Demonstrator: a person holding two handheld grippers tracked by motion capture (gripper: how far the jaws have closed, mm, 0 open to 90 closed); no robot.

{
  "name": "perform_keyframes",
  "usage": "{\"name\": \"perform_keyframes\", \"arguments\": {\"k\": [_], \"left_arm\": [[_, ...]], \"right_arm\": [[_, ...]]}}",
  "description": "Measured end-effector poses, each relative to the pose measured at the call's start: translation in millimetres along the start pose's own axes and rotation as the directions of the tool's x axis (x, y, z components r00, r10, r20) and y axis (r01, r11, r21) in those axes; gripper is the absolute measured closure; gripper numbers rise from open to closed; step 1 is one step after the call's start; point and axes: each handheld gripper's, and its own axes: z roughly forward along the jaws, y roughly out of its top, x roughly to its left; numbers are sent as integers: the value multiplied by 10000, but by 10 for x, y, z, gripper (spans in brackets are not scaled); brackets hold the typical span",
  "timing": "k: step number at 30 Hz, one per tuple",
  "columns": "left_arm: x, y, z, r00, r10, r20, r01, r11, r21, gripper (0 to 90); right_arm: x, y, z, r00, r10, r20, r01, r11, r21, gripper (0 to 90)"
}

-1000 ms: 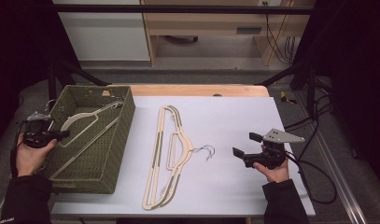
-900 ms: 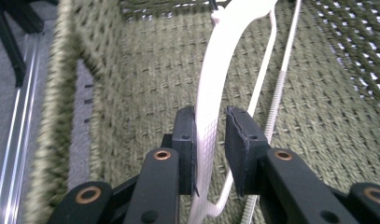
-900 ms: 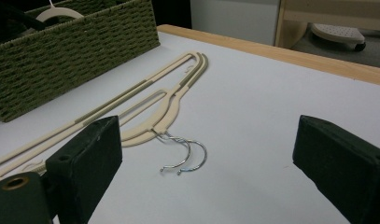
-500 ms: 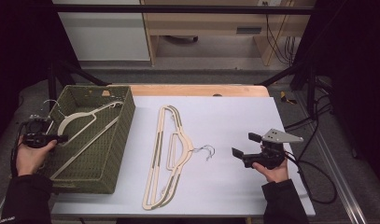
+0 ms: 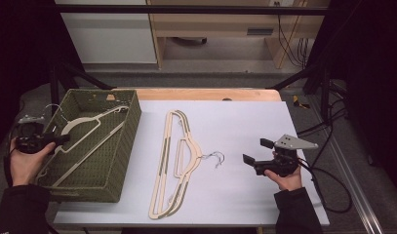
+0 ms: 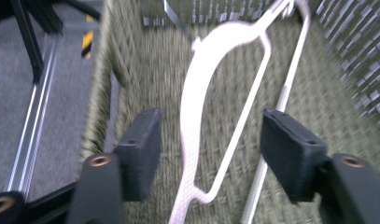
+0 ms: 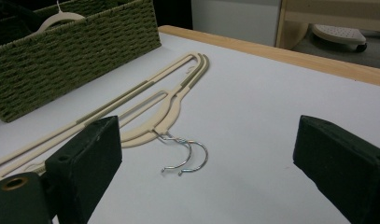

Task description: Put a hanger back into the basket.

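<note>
The left gripper (image 6: 211, 158) has just been opening its jaws; they stand apart around a white hanger (image 6: 211, 93) without pressing it. The hanger lies tilted inside the green woven basket (image 5: 125, 146), with the left hand (image 5: 25, 163) at the basket's outer wall. The right gripper (image 5: 257, 152), held level to the right of the basket, has wide, empty jaws. Its view shows two metal hooks on the beige hangers (image 7: 169, 105) beside the basket.

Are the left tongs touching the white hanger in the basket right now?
Apart. The left gripper view shows the left tongs open, having just been opening, with green basket weave visible between each pad and the white hanger.
</note>
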Motion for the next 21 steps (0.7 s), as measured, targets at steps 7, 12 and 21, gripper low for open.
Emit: {"name": "perform_keyframes", "arguments": {"k": [7,12,21], "left_arm": [[-348,79,-403,9941,691,832,-503,9765,-2097,190],[-786,101,-625,9704,1706,1707,-1072,9383,-3288,123],[-1711,-1,-712,9012,3017,3110,-1555,8952,-4178,79]], "right_arm": [[22,5,11,10000,-33,55,33,10000,-46,82],[37,5,44,9997,-225,-74,225,9997,-31,83],[86,20,91,9989,-445,-146,445,9990,-41,93]]}}
